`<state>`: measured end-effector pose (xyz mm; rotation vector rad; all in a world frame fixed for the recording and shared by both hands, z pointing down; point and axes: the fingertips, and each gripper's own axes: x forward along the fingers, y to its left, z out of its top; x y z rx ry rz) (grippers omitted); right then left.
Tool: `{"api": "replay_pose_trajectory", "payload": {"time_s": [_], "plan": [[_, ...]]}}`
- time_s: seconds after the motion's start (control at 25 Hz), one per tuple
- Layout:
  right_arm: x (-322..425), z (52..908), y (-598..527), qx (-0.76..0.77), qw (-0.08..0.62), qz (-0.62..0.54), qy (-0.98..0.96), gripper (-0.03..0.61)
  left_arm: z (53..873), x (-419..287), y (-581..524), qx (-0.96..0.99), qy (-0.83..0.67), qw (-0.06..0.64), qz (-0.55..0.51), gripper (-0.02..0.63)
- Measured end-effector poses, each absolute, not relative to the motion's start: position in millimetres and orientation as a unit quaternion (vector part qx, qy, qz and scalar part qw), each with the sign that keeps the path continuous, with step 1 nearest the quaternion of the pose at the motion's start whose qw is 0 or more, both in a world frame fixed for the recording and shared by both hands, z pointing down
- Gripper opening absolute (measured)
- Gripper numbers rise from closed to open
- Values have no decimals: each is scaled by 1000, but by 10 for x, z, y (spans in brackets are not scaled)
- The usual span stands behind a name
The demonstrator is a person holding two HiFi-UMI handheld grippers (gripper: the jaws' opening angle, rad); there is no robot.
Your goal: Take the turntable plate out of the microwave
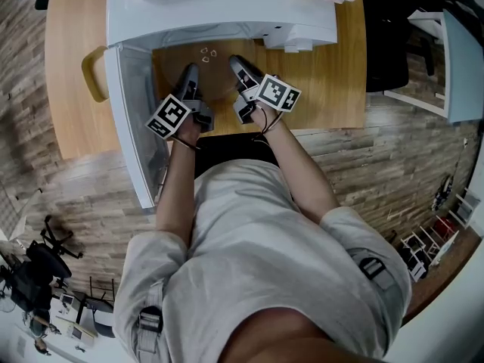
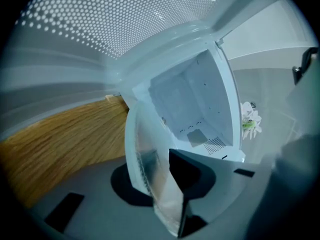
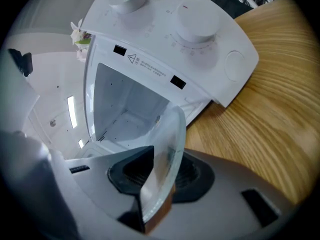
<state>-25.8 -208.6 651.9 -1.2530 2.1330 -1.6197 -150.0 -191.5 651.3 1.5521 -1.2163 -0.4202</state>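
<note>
Head view: a person stands at a wooden counter (image 1: 325, 74) in front of a white microwave (image 1: 227, 6) whose door (image 1: 132, 127) hangs open to the left. The left gripper (image 1: 189, 72) and right gripper (image 1: 238, 65) are side by side, just in front of the microwave's opening. The clear glass turntable plate (image 1: 216, 91) spans the gap between them, over the counter and outside the cavity. It is faint in this view.

Left gripper view: the left gripper (image 2: 160, 161) has its fingers (image 2: 90, 209) partly closed, pinching the rim of the turntable plate (image 2: 147, 159). The dark pads press on either face of the glass. The plate stands edge-on between them and reaches forward toward the cavity, which lies beyond its far rim. The perforated door fills the upper left. White flowers (image 2: 249, 121) show to the right of the microwave.

Right gripper view: the right gripper (image 3: 162, 174) has its fingers (image 3: 240, 194) likewise clamped on the plate's opposite rim (image 3: 167, 144), glass sandwiched between both pads. The curved edge rises ahead of the fingertips, in front of the open cavity. Two knobs (image 3: 197, 26) sit on the control panel beside it.
</note>
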Motion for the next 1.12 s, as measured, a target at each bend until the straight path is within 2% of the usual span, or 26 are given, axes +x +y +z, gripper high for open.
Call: {"api": "replay_pose_trajectory", "payload": {"time_s": [1.12], "plan": [[-15, 6378, -1601, -459, 121, -522, 709, 110, 6390, -1263, -1525, 682, -478, 533, -149, 104]]}}
